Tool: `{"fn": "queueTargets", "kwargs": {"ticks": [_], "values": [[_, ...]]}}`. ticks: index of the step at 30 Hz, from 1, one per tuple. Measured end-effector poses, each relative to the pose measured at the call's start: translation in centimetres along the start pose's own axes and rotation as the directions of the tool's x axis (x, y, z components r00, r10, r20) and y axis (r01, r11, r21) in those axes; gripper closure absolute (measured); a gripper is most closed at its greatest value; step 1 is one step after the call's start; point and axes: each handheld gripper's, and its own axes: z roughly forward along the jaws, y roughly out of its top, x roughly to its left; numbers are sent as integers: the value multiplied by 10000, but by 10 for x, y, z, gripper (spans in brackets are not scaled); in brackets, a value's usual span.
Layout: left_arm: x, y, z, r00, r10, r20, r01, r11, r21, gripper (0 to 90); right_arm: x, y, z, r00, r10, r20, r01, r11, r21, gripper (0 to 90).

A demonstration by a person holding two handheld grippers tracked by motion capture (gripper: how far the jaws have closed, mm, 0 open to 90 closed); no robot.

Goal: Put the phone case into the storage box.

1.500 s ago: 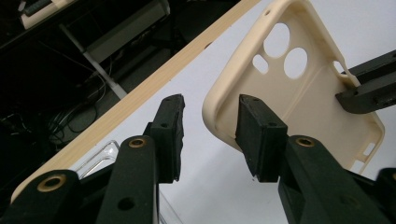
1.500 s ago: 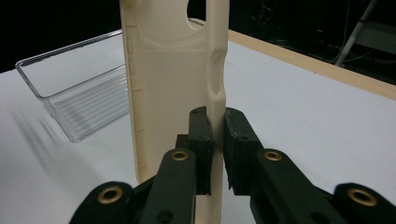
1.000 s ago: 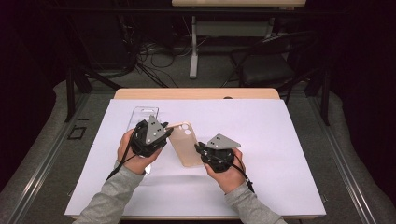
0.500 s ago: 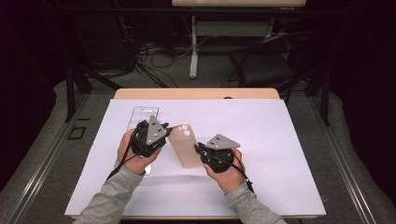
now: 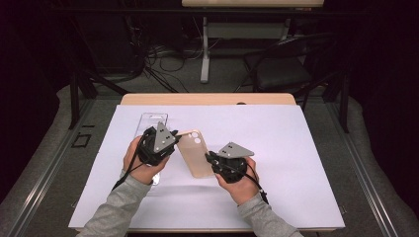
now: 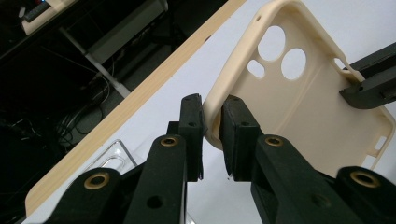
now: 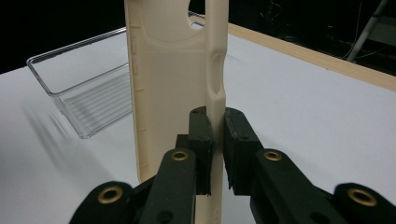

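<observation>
A cream phone case [image 5: 195, 153] is held just above the white sheet between both grippers, its camera holes toward the far end. My left gripper [image 5: 176, 134] is shut on the rim at the case's far left corner [image 6: 212, 116]; its jaws have just been closing on that rim. My right gripper [image 5: 210, 159] is shut on the opposite long edge near the lower end [image 7: 215, 121]. In the left gripper view the case [image 6: 299, 102] shows its hollow inside, with the right gripper's jaw tip on its far edge. In the right gripper view the case [image 7: 173, 70] stands edge-on.
A clear plastic tray [image 5: 153, 121] lies on the white sheet [image 5: 296, 148] just behind my left hand, also seen as the tray [image 7: 88, 84] past the case. The wooden table edge [image 5: 207, 98] runs along the back. A dark chair [image 5: 281, 69] and cables sit beyond.
</observation>
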Motion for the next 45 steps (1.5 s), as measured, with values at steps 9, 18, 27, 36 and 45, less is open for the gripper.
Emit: {"fn": "queueTargets", "kwargs": {"ticks": [9, 18, 27, 36, 45], "values": [[1, 0, -1, 9999, -65, 108, 65, 10000, 57, 804, 0, -1, 1, 10000, -14, -68, 14, 10000, 0, 825], [-1, 0, -4, 9998, -190, -66, 191, 9997, 143, 808, 1, -1, 1, 9999, -28, -110, 27, 10000, -15, 823], [-3, 0, -4, 9995, -253, -165, 255, 9996, 115, 811, 1, -1, 2, 9999, -5, -151, 4, 10000, -14, 821], [-3, 1, -4, 9993, -307, -195, 309, 9995, 91, 812, 1, -1, 2, 9998, 3, -187, -4, 10000, -52, 817], [-2, 0, -4, 9992, -344, -182, 346, 9993, 141, 812, 0, -1, 2, 9996, 72, -289, -72, 10000, -5, 812]]}}
